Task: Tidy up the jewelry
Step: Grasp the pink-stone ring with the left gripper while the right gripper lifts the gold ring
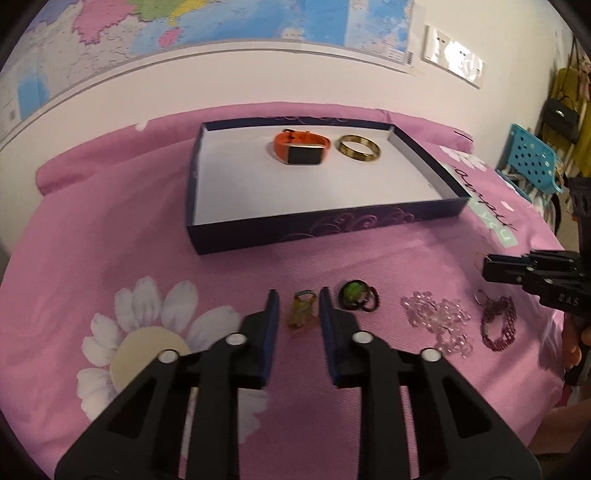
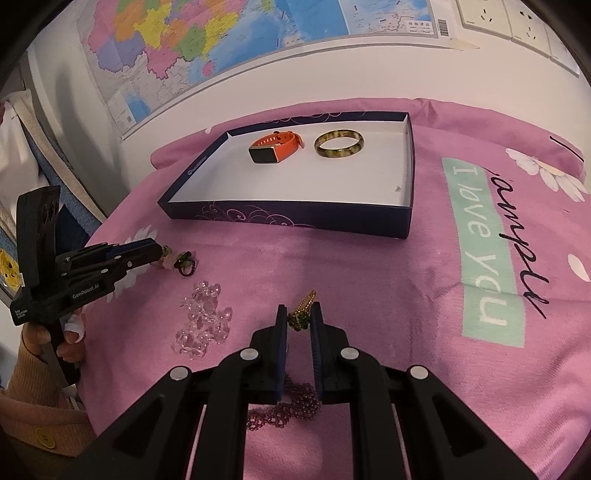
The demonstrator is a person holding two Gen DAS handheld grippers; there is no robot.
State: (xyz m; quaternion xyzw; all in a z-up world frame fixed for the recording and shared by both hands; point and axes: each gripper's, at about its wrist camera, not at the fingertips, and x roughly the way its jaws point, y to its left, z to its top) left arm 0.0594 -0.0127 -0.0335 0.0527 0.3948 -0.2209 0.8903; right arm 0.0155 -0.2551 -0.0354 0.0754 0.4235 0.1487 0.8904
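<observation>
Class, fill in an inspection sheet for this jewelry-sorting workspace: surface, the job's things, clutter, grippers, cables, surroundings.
Surface: pink floral bedspread, wrinkled.
Job's things: navy box holds an orange smartwatch beside a gold bangle, apart. On the cloth: amber pendant, green-stone ring, clear bead bracelet, maroon bead bracelet, green-and-gold earring.
Clutter: nothing seen.
Grippers: left gripper open around the amber pendant; right gripper open around the earring, contact unclear.
Cables: nothing seen.
Surroundings: wall map, wall sockets, blue basket.
</observation>
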